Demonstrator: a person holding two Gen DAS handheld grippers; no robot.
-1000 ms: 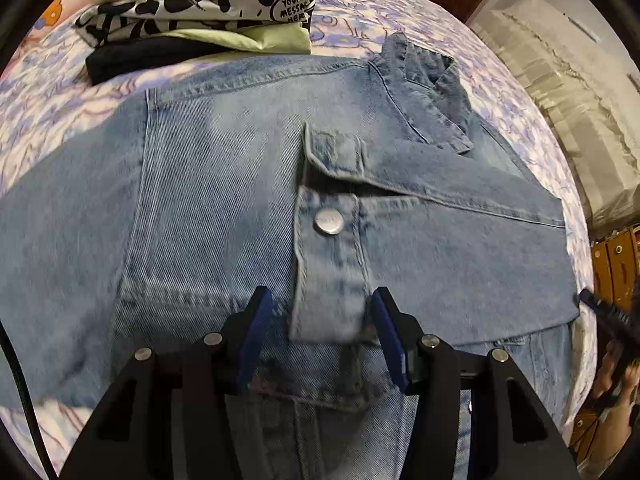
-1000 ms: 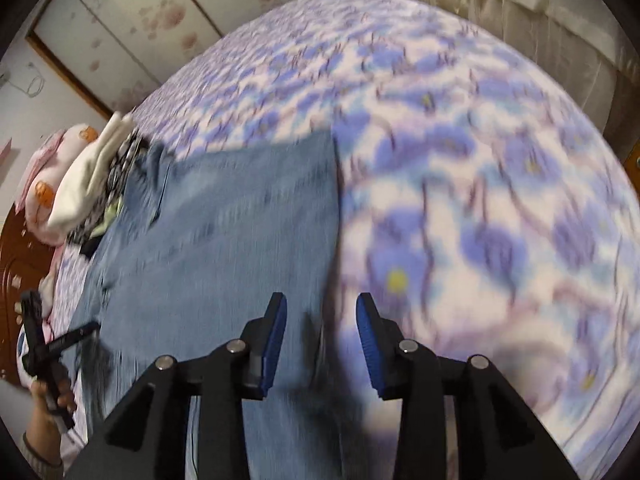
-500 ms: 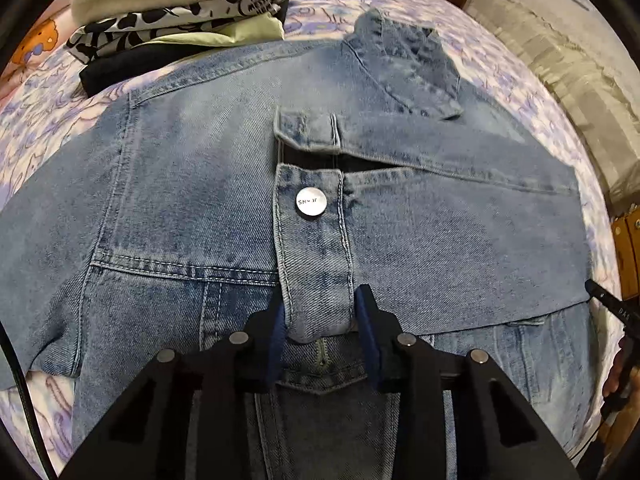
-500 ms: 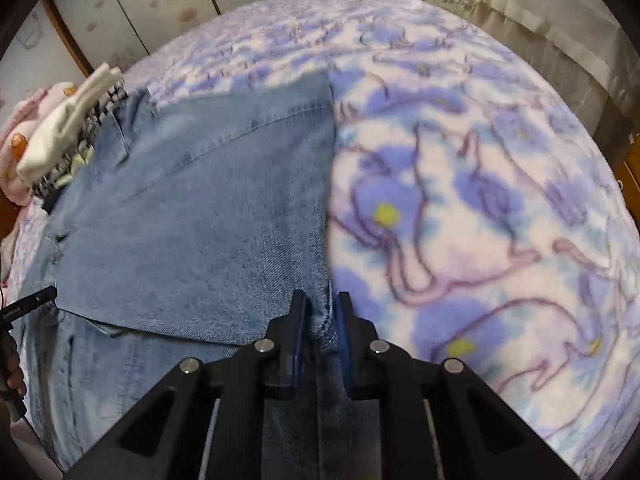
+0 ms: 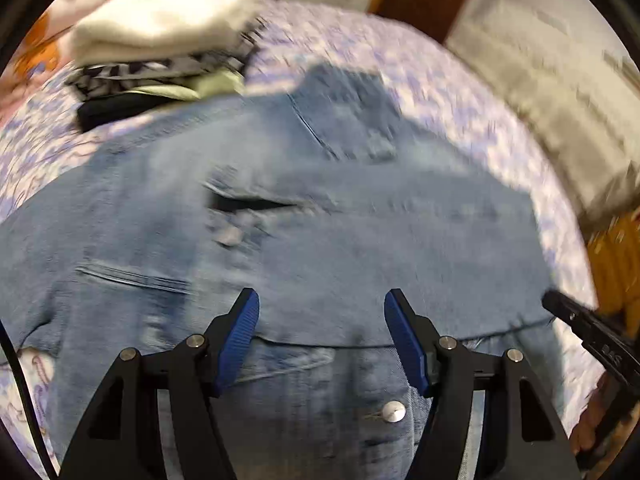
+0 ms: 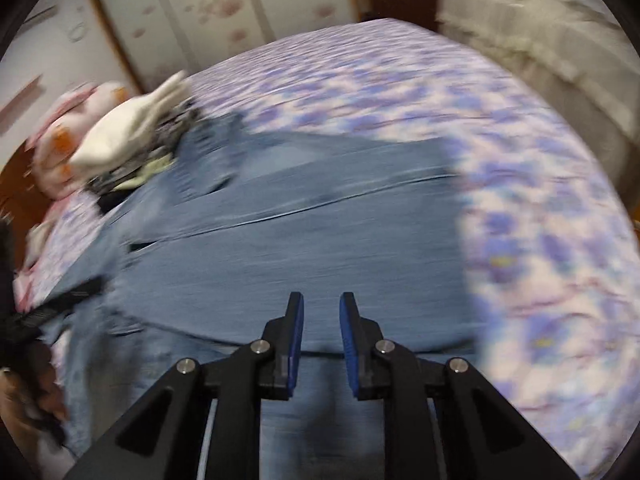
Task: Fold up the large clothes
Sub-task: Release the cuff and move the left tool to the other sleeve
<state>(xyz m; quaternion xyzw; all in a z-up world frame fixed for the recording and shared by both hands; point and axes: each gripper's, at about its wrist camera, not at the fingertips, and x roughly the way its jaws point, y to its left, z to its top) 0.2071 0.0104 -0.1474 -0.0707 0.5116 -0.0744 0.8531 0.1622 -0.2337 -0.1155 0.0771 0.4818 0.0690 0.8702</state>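
Right wrist: floral bedspread [image 6: 540, 208], denim jacket [image 6: 320, 248], wardrobe doors [image 6: 224, 12]

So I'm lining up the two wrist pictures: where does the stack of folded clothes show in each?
Left wrist view: the stack of folded clothes sits at the upper left, beyond the denim jacket.
Right wrist view: the stack is at the left, above the middle, past the jacket's far end.
Shared landmark: the jacket's collar, lying just right of the stack in both.

Faded blue denim jacket [image 5: 360, 240] looks coarse and matt, with a shiny metal button [image 5: 393, 412]; beneath it, the floral bedspread [image 6: 540, 220] is soft matt cloth.
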